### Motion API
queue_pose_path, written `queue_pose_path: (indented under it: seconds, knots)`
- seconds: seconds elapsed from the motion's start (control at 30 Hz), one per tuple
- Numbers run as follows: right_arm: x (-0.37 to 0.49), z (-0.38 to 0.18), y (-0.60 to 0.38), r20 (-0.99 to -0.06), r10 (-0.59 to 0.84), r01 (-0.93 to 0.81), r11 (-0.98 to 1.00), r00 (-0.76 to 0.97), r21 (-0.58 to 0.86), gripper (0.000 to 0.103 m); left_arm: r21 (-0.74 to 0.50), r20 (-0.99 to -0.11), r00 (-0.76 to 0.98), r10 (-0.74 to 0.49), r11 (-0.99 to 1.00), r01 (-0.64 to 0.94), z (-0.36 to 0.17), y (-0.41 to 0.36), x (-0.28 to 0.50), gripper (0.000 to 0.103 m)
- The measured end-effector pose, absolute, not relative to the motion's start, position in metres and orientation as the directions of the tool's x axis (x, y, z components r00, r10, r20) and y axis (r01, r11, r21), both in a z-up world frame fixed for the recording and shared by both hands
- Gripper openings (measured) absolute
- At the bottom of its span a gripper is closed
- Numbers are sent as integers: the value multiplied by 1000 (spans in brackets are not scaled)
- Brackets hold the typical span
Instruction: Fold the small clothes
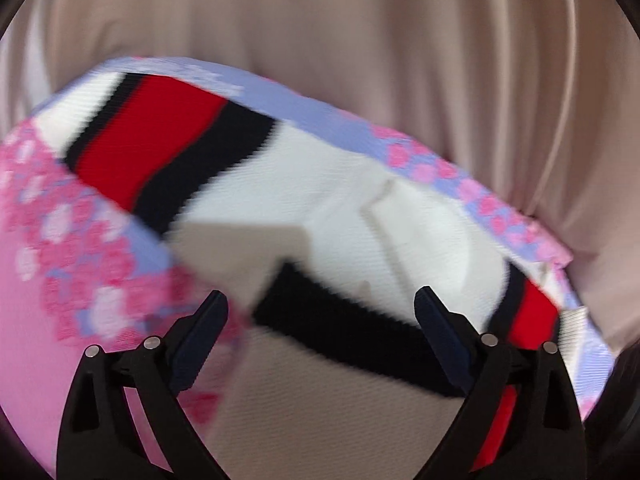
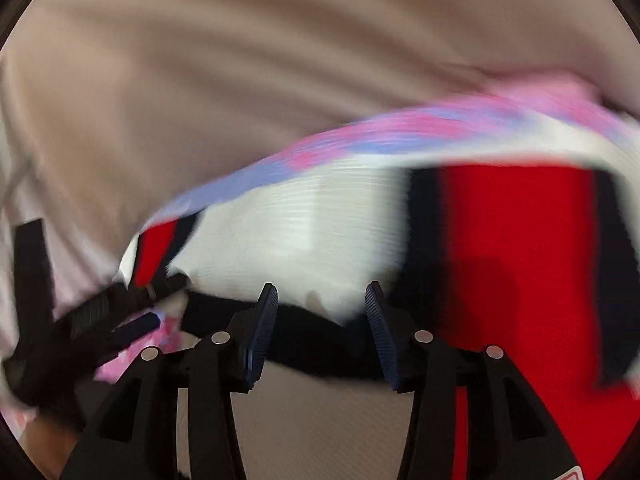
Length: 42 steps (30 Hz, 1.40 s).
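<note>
A small white garment (image 1: 340, 200) with red and black stripes lies on top of a pink and lilac flowered cloth (image 1: 72, 220). My left gripper (image 1: 322, 302) is open, its fingers on either side of the garment's black hem band (image 1: 340, 320), not closed on it. In the right wrist view the same white garment (image 2: 304, 240) with its red panel (image 2: 516, 260) is blurred by motion. My right gripper (image 2: 322, 292) is open just before the black hem (image 2: 316, 340). The left gripper (image 2: 132, 328) shows at the lower left of that view, blurred.
Everything rests on a wrinkled beige sheet (image 1: 360, 40), which also fills the top of the right wrist view (image 2: 240, 80). The flowered cloth's edge (image 2: 360, 140) runs behind the garment.
</note>
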State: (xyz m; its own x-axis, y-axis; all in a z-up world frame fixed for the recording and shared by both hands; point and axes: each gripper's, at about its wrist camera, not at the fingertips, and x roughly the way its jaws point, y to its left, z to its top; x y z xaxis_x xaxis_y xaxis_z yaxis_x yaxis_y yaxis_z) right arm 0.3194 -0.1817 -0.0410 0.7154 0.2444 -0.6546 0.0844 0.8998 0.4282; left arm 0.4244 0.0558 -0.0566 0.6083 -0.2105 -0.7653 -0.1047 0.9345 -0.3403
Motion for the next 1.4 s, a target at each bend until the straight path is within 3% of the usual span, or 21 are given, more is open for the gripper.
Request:
queue_pose_path:
  seconds: [0.1, 0.27, 0.3, 0.33, 0.37, 0.4, 0.43, 0.47, 0.53, 0.57, 0.67, 0.8, 0.87, 0.97, 1.0, 1.1, 1.13, 1.23, 1.4]
  knots:
    - [252, -52, -264, -676, 86, 338, 815, 732, 470, 47, -410, -771, 564, -295, 908, -84, -69, 31, 452, 93]
    - [214, -71, -350, -658, 87, 472, 626, 748, 620, 47, -359, -801, 553, -227, 922, -142, -87, -1, 467, 89]
    - [217, -73, -358, -640, 110, 459, 607, 760, 649, 47, -354, -790, 571, -225, 927, -125, -84, -7, 466, 75]
    - [222, -74, -362, -637, 121, 457, 597, 761, 660, 44, -355, -782, 578, -233, 929, -106, -82, -10, 465, 50]
    - [226, -73, -363, -638, 125, 455, 600, 760, 658, 23, -368, -772, 579, -262, 927, -70, -78, -15, 463, 35]
    - [231, -69, -363, -638, 125, 447, 612, 760, 652, 10, -388, -762, 579, -290, 920, -49, -74, -17, 462, 9]
    - [232, -58, -361, -621, 120, 429, 623, 774, 654, 11, -406, -748, 590, -305, 913, -41, -67, -17, 458, 5]
    - [225, -40, -360, -553, 112, 365, 640, 826, 676, 10, -425, -729, 603, -323, 905, -29, -61, -16, 455, 5]
    - [212, -19, -362, -501, 67, 322, 692, 863, 646, 10, -425, -695, 639, -330, 905, 4, -47, -15, 443, 5]
    - [212, -22, -367, -530, 16, 355, 724, 848, 591, 9, -402, -700, 643, -311, 916, 5, -48, -16, 439, 5]
    - [226, -73, -387, -707, 33, 495, 691, 706, 527, 8, -359, -780, 560, -279, 933, -35, -83, -23, 441, 5]
    - [208, -48, -384, -611, 25, 407, 724, 791, 557, 9, -346, -785, 562, -259, 937, -50, -96, -25, 431, 6]
    - [214, -65, -387, -688, 16, 455, 739, 725, 497, 8, -346, -788, 558, -260, 937, -52, -98, -25, 429, 6]
    - [200, -66, -384, -704, 21, 467, 735, 710, 492, 10, -357, -788, 548, -279, 933, -39, -93, -9, 421, 10]
    - [189, -58, -379, -709, 5, 472, 744, 705, 474, 11, -392, -777, 547, -312, 919, -33, -89, 0, 417, 14]
    - [155, -34, -354, -695, -73, 461, 797, 715, 390, 19, -428, -741, 600, -301, 901, -77, -74, 46, 401, 55]
    - [147, -31, -344, -699, -78, 443, 821, 711, 359, 20, -423, -733, 626, -268, 900, -110, -71, 66, 396, 60]
    - [126, -39, -307, -728, -65, 384, 880, 682, 281, 20, -367, -731, 670, -128, 902, -228, -67, 142, 393, 68]
    - [106, -60, -258, -773, 40, 316, 898, 633, 305, 22, -287, -765, 634, 115, 820, -496, -74, 283, 428, 69]
